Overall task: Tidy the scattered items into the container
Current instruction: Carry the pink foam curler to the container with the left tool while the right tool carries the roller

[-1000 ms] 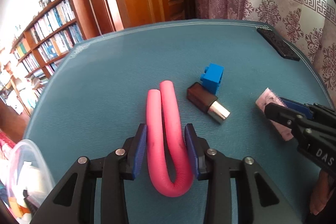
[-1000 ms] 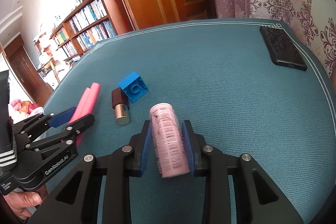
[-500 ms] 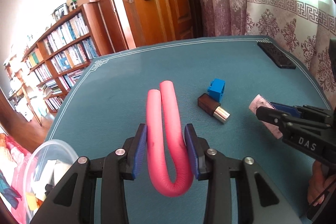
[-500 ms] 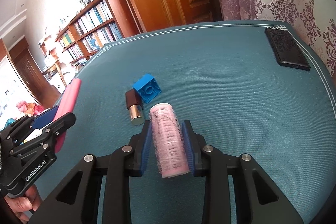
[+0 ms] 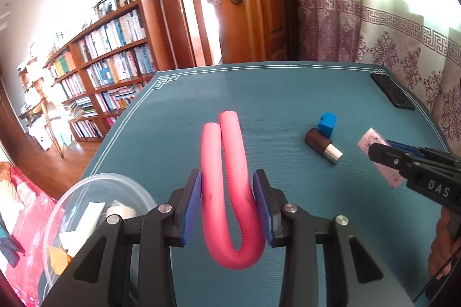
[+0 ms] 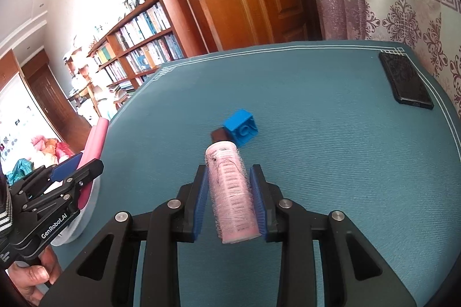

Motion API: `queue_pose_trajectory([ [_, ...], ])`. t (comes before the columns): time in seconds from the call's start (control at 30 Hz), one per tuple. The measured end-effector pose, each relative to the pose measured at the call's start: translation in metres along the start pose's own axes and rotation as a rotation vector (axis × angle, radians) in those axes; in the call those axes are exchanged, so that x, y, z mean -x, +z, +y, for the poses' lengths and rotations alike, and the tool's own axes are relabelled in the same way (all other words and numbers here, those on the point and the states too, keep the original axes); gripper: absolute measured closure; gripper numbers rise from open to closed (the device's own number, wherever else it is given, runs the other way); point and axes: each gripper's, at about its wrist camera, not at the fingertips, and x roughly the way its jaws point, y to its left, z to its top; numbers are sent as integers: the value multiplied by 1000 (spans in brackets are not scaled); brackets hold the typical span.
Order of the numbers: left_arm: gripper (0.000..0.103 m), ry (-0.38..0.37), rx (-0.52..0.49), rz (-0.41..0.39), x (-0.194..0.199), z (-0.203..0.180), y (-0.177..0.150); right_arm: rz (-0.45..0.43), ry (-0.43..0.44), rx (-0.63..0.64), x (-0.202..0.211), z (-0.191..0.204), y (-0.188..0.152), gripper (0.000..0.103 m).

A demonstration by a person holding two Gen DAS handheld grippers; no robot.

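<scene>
Two things are being carried at once. The left gripper (image 5: 227, 203) is squeezing a bent pink foam roller (image 5: 227, 191), folded into a U with both ends pointing away, while the right gripper (image 6: 230, 203) is clamping a pale pink hair roller (image 6: 232, 191) lengthwise between its blue pads. Both loads are hanging above the teal table mat (image 5: 288, 94) — the step in hand looks like the carry to the container. That clear plastic container (image 5: 86, 191) is sitting at the mat's near left corner, just beside the left gripper, with a few bits already lying inside. Next, I'd guess, the left one needs swinging over the rim and letting go, then the right following without the two colliding. Two items are waiting on the mat, touching each other: a blue block (image 6: 240, 131) and a brown lipstick (image 5: 322, 144) with a silver end. A dark phone (image 6: 406, 82) is lying at the far right corner.
</scene>
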Motion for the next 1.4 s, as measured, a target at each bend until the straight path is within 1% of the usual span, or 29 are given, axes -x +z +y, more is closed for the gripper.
queue_pose_trajectory([
  [0.2,62,16,53,2,5,29,-6,7,33,-11,1,22,0,71],
  [0.43,62,27,90,-8,11,57,-13,10,87,-32,-2,55,-4,71],
  [0.67,62,41,141,-9,14,90,-21,30,144,-25,-14,96,-8,71],
  [0.97,62,73,196,-2,13,132,-34,67,195,3,-37,149,-17,71],
  [1.2,62,80,231,7,8,155,-41,88,212,53,-49,187,-22,71],
  [1.4,62,81,248,11,5,166,-45,103,214,78,-60,208,-27,71],
])
